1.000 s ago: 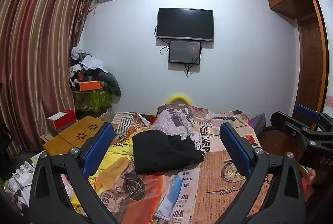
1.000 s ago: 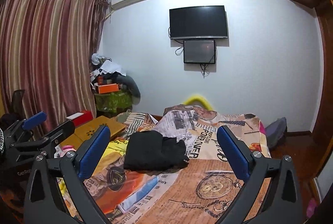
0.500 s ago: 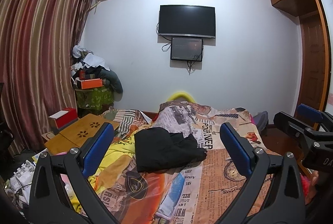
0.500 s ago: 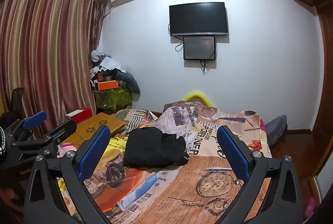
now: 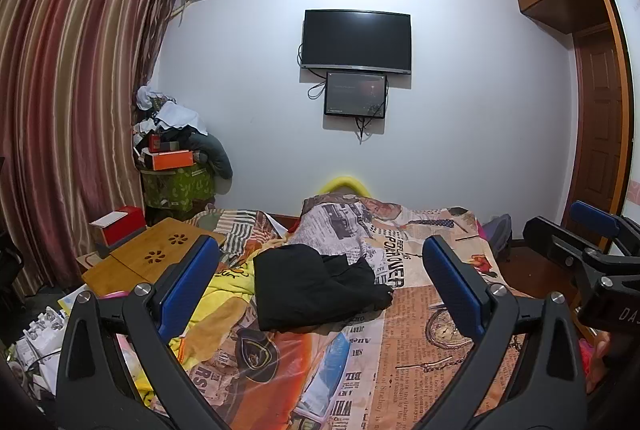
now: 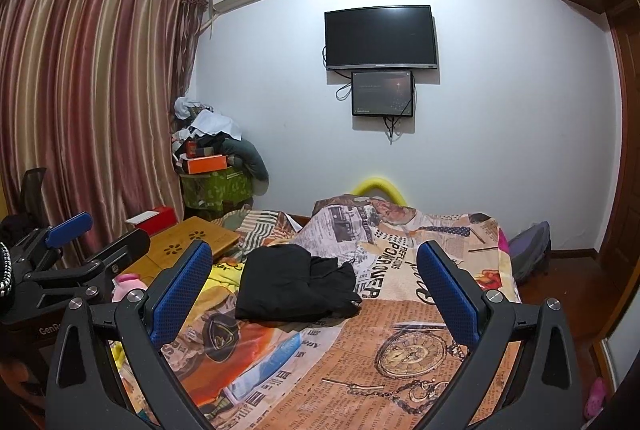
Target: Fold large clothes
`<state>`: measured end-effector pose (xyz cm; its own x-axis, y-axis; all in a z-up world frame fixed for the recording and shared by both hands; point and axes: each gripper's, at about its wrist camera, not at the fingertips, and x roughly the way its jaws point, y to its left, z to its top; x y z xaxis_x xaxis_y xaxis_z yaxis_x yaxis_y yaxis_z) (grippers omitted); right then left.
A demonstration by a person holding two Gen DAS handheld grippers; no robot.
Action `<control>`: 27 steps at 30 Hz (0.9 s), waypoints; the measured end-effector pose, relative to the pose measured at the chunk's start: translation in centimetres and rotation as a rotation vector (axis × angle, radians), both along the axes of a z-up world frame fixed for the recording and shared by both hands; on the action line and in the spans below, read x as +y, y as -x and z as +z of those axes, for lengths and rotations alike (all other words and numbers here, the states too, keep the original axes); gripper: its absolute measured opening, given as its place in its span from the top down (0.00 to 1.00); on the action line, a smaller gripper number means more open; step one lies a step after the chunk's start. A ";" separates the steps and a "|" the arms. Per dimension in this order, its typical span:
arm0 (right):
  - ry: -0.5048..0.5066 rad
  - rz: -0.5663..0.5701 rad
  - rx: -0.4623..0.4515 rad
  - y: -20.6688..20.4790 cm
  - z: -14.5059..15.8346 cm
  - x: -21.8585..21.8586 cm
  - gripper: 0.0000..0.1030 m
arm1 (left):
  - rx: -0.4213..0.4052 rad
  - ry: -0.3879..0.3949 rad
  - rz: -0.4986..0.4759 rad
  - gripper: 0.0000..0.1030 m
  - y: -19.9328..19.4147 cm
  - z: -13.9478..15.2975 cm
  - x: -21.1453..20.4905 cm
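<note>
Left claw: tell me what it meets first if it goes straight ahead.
Likely the black garment, bunched on the patterned bedspread between the open left claw pads; depth is unclear.

The near end of the bed point(image 5: 420, 382) runs off the bottom edge in both views, behind the black gripper frames. The black garment point(image 5: 316, 286) lies bunched, so its kind and its underside cannot be told (sleeves or legs, no telling). At 3 o'clock in the left wrist view the right gripper point(image 5: 592, 234) is cut by the frame edge, its jaw gap unreadable from that side. At 9 o'clock in the right wrist view, the left gripper point(image 6: 80, 242) likewise. The small wall screen point(image 6: 382, 93) shows writing too fine to read.
</note>
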<state>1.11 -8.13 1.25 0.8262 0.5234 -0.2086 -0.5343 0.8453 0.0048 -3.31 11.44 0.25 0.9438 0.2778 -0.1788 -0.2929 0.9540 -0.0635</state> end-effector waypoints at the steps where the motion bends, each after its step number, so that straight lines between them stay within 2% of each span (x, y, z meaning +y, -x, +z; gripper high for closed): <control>1: 0.000 -0.001 0.002 0.0 0.0 0.0 0.01 | 0.000 0.001 -0.003 0.01 0.0 0.0 0.0; 27: 0.001 -0.012 0.008 -0.2 0.0 -0.5 0.01 | 0.019 0.019 -0.051 0.01 -0.4 0.0 0.2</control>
